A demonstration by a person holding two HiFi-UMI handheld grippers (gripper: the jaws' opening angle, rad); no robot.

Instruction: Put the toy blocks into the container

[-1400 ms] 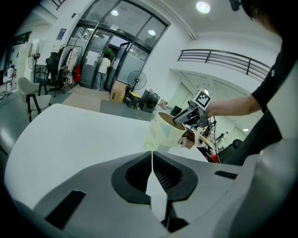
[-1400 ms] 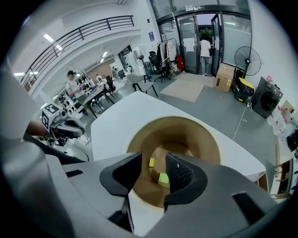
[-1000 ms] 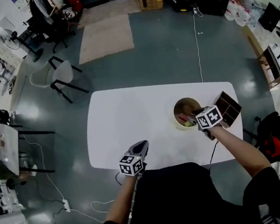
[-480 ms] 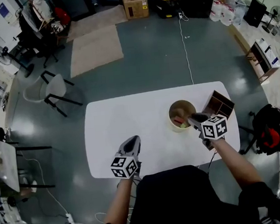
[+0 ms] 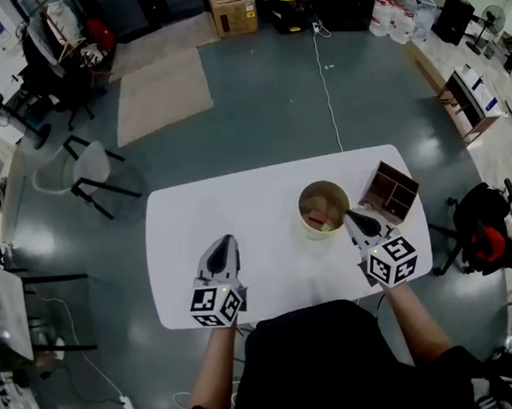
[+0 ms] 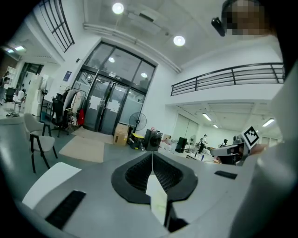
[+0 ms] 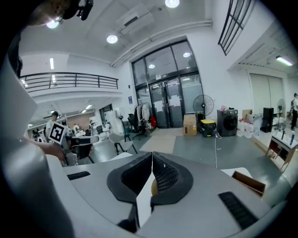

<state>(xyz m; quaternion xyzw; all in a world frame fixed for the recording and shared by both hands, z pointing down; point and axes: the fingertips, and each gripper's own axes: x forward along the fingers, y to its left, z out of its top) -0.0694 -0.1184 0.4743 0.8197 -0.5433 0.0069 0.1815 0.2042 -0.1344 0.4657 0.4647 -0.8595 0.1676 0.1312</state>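
Observation:
A round tan container (image 5: 322,204) stands on the white table (image 5: 239,209), with several toy blocks (image 5: 321,221) inside, red and green among them. My right gripper (image 5: 351,217) hovers just at the container's near right side; its jaws have just been closing and are now shut with nothing between them. In the right gripper view the jaws (image 7: 152,157) meet in a line. My left gripper (image 5: 223,246) hangs over the table's near left part, shut and empty. Its closed jaws (image 6: 152,155) point out over the room.
A brown wooden box (image 5: 388,192) with compartments stands right of the container, near the table's right edge; it also shows in the right gripper view (image 7: 249,182). A white chair (image 5: 70,171) and a tan floor mat (image 5: 161,87) lie beyond the table.
My right gripper has drawn back from over the container toward me and risen. The left gripper has also risen and shifted slightly left. The head view has tilted.

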